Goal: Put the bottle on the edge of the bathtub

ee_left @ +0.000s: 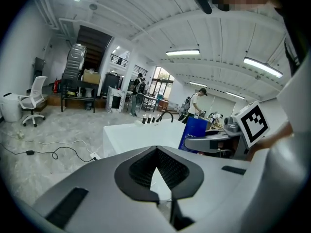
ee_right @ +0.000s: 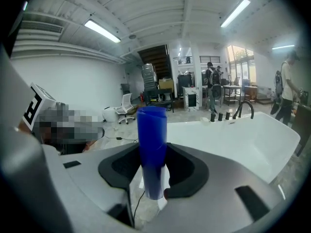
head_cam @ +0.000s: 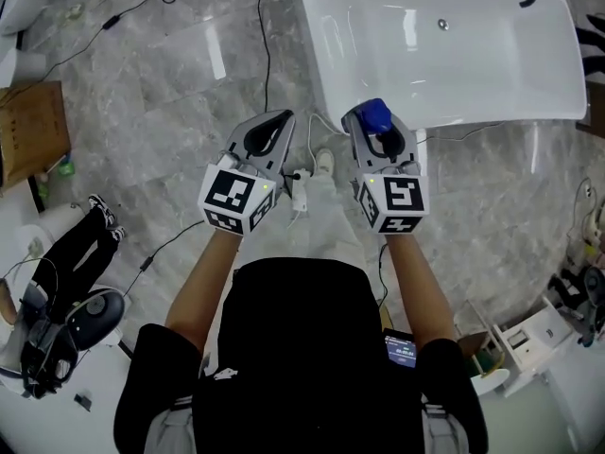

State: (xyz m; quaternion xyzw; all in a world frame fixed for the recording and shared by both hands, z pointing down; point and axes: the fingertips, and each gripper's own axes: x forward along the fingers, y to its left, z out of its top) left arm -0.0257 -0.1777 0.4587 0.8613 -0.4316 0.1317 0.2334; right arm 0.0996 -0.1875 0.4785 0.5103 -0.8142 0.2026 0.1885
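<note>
My right gripper is shut on a blue bottle, which stands upright between its dark pads in the right gripper view as a tall blue bottle. It hangs at the near left corner of the white bathtub, just off the rim and above the floor. The tub's rim stretches away to the right behind the bottle. My left gripper is beside the right one, to the left of the tub, shut with nothing in it. The left gripper view shows the bottle in front of the bathtub.
Grey marble floor with black cables and a white power strip. A cardboard box lies at the left, and white units at the lower right. A black faucet stands on the tub's far rim. People and an office chair stand far back.
</note>
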